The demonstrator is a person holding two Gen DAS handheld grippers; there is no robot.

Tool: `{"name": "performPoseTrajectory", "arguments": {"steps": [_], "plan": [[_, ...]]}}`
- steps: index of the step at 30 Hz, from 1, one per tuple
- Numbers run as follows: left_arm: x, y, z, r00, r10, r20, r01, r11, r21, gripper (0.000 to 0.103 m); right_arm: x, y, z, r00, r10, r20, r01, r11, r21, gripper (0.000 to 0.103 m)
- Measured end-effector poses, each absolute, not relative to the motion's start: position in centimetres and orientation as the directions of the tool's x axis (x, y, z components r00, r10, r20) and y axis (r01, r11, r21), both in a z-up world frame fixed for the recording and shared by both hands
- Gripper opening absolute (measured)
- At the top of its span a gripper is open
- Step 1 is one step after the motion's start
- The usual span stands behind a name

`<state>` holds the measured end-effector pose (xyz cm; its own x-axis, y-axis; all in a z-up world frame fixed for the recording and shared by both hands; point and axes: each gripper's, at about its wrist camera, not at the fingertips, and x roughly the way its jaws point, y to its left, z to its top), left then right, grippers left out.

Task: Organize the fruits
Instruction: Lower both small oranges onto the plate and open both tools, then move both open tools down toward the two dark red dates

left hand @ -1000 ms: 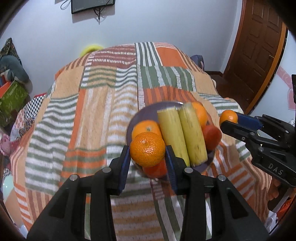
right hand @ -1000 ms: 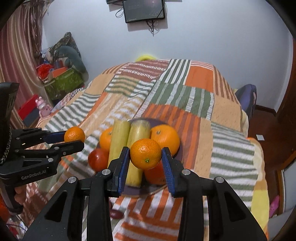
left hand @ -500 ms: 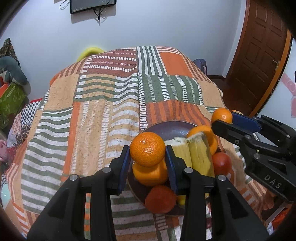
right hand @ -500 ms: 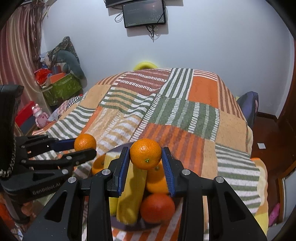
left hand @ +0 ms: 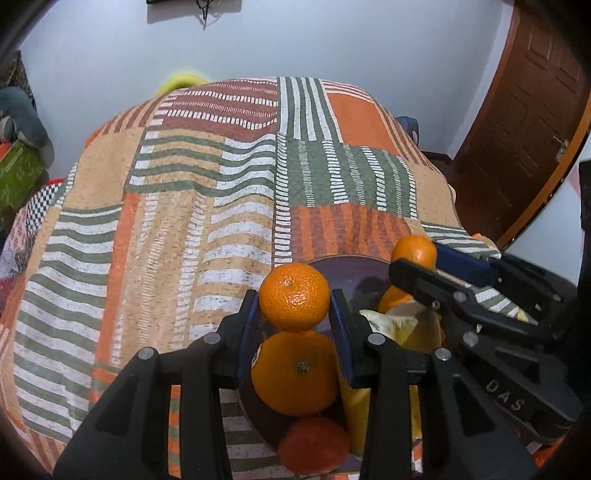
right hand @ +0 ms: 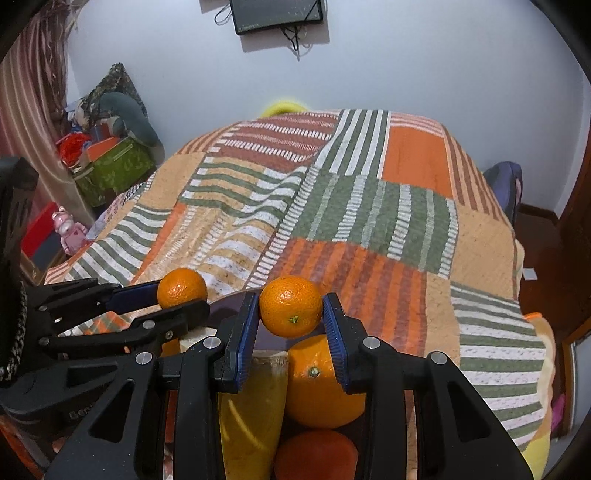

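My left gripper is shut on a small mandarin and holds it above the near left part of a dark plate. My right gripper is shut on another mandarin above the same plate. The plate holds a large orange, a red-orange fruit and yellow banana pieces. Each gripper shows in the other's view: the right one with its mandarin, the left one with its mandarin. The two grippers hang side by side, apart.
The plate sits near the front edge of a bed with a striped patchwork cover. A wooden door stands on the right. Boxes and soft toys are piled at the left wall. A screen hangs on the far wall.
Both grippers have pulled back and tilted up with their mandarins, so the plate of fruit has slid down toward the bottom of both views. Both grips are unchanged.
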<state>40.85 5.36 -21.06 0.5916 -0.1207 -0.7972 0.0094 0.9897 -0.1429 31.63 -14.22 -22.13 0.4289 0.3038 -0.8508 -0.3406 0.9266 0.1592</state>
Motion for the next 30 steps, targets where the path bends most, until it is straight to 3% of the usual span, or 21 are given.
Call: {"name": "performPoseTrajectory", "arguments": {"steps": [6,11,24,30], "plan": [[40.9,5.5,-21.2,0.59,-0.112,-0.8,0.0,0.99,-0.138,0.041,31.5,-14.2,-22.0,0.431,0.307,-0.849,-0.349,0.924,0.157,0.033],[40.3,5.8,-20.8,0.596,-0.103,-0.797,-0.008,0.991,-0.134,0.047,30.8,-14.3,-21.4,0.445,0.299,-0.844,-0.363,0.922,0.135,0.044],[34.5,5.7,-17.3,0.64,-0.076,-0.765,0.015,0.996,-0.086,0.048,27.2,-15.6,-18.3,0.478,0.284,-0.831,-0.366,0.925,0.105,0.044],[30.7,5.7,-15.4,0.663,-0.068,-0.745,0.024,0.997,-0.07,0.057,24.4,-16.3,-16.8,0.494,0.297,-0.817,-0.346,0.929,0.128,0.05]]}}
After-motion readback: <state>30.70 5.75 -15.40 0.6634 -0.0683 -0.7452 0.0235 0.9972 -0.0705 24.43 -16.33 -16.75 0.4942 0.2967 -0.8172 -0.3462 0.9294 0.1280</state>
